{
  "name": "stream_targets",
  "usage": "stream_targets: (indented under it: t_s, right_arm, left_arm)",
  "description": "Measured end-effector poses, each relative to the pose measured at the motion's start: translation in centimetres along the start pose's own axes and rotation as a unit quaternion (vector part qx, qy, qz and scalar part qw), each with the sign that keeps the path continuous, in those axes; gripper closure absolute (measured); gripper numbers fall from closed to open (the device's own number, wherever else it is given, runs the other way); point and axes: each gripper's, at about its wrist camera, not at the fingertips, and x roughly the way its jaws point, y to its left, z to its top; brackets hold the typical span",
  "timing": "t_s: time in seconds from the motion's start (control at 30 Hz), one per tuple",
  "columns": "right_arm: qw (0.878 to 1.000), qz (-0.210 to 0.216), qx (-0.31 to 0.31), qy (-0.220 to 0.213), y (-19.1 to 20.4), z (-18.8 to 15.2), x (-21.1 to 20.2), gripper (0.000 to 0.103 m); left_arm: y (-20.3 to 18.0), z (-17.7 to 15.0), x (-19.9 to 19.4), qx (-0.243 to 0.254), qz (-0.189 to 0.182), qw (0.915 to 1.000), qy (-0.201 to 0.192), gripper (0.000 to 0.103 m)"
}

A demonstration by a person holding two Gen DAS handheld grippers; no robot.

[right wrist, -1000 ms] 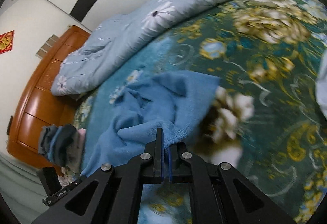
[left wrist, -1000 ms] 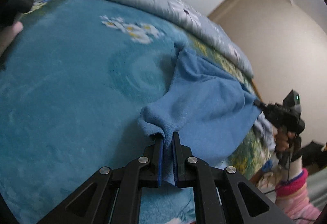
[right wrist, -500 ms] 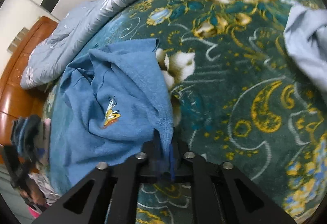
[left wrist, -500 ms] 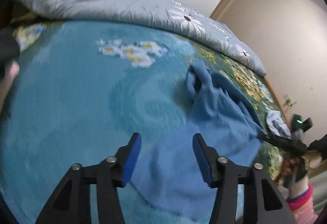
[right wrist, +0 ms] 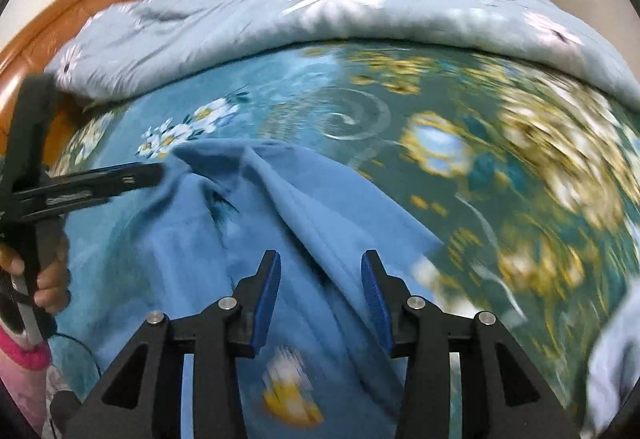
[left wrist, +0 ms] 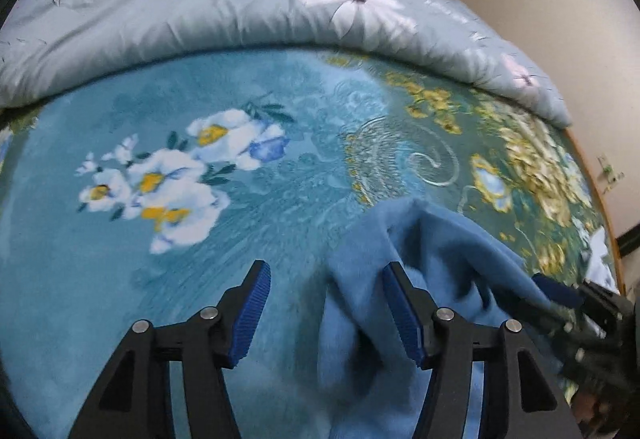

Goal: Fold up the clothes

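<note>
Loosely rumpled blue shirt (right wrist: 248,223) on bedspread (right wrist: 460,143), both tools gaping

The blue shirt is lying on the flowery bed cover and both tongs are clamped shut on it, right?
Not quite. The blue shirt does lie on the flowery bed cover, but both tongs are open. The left wrist view shows the left tongs spread wide, and the right wrist view shows the right tongs spread too, gripping nothing.

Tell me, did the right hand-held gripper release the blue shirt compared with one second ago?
Yes. The right hand-held gripper stands open now, and the blue shirt lies loose on the floral bedspread instead of lifted.
</note>
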Motion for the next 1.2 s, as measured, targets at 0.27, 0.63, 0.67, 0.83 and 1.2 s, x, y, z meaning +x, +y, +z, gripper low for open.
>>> stream_targets:
  t_s: [0.27,0.63,0.67,0.83,1.2]
  right_arm:
    - [1.000,-0.008,-0.021,0.016,2.3,2.3,4.7,0.064]
    - [0.998,-0.032,0.014,-0.057,-0.4,1.2,-1.6,0.100]
    - [0.996,-0.039,0.024,-0.077,-1.2,1.0,-2.9,0.100]
    - [0.986,-0.060,0.075,-0.133,-4.7,0.1,-7.5,0.100]
    - [0.950,-0.076,0.168,-0.250,-10.2,-1.4,-16.5,0.100]
  left_arm:
    - [0.1,0.2,1.8,-0.010,-0.018,0.9997,0.009,0.053]
    - [-0.5,0.5,2.4,-0.055,-0.060,0.9965,0.021,0.050]
    - [-1.0,0.6,2.4,-0.048,-0.049,0.9976,0.016,0.052]
    - [-1.9,0.7,2.0,-0.038,-0.011,0.9992,-0.006,0.089]
    - [6.1,2.1,-11.7,-0.136,-0.071,0.9693,-0.193,0.091]
